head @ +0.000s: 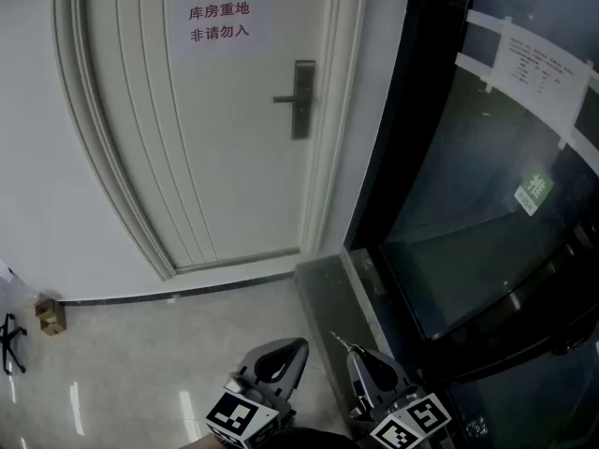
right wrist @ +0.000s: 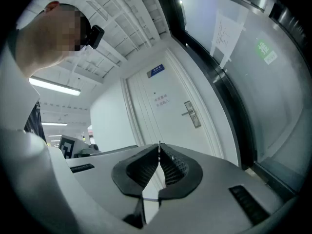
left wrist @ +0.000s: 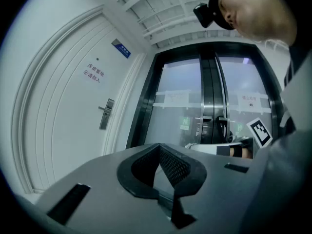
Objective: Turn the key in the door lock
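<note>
The white door (head: 225,129) stands shut ahead, well beyond both grippers. Its dark lock plate with lever handle (head: 301,99) is on the door's right side, also small in the left gripper view (left wrist: 106,113) and the right gripper view (right wrist: 191,114). My right gripper (head: 357,354) is low at the bottom of the head view, shut on a thin metal key (right wrist: 159,149) seen edge-on, its tip (head: 339,339) poking forward. To its left is my left gripper (head: 296,346), jaws shut with nothing in them (left wrist: 159,147). No keyhole can be made out.
A paper sign with red characters (head: 220,21) is on the door. Black-framed glass doors (head: 487,204) with taped papers and a green sticker (head: 533,192) fill the right. A small cardboard box (head: 51,314) and a black chair base (head: 9,340) sit on the tiled floor at left.
</note>
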Available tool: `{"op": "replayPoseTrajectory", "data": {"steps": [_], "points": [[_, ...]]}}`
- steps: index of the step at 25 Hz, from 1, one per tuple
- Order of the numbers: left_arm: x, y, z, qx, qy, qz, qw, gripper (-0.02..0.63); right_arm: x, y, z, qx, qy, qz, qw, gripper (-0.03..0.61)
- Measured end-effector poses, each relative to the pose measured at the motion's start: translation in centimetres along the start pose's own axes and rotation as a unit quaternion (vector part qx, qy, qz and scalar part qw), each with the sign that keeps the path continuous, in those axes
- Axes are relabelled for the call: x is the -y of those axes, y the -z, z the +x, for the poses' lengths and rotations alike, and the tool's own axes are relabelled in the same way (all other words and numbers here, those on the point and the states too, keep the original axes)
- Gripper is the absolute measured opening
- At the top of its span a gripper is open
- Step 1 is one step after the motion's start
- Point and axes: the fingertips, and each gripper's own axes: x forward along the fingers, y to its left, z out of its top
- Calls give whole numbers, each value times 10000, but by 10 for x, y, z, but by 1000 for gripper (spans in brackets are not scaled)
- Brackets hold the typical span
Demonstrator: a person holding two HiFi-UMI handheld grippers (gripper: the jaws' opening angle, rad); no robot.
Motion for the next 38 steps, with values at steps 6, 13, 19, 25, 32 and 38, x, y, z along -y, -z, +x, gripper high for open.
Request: {"op": "replayPoseTrajectory", "data": {"steps": [6,13,19,25,32,38], "points": [[-52,-11,20,-10,52,-45,10000,5,4,4,57,-63,-5,63,10000,21],[-95,-15,46,-96,-20,-147,9998,6,25,1,107,-181,-27,70,9998,21],[-134,-19,87,-98,-284,-93,9995,5,62,-9,157,-197,-259,107,9994,21],[-175,-39,147,-6,-622,-39,9981,5,110,-38,219,-297,-581,75,9978,21],[-206,-54,221,61,-983,17,9951,5,183,-65,273,-377,-920,-174,9949,21],[-227,-56,263,-36,-1136,94,9935,6,226,-77,309,-330,-1019,-165,9941,21]]}}
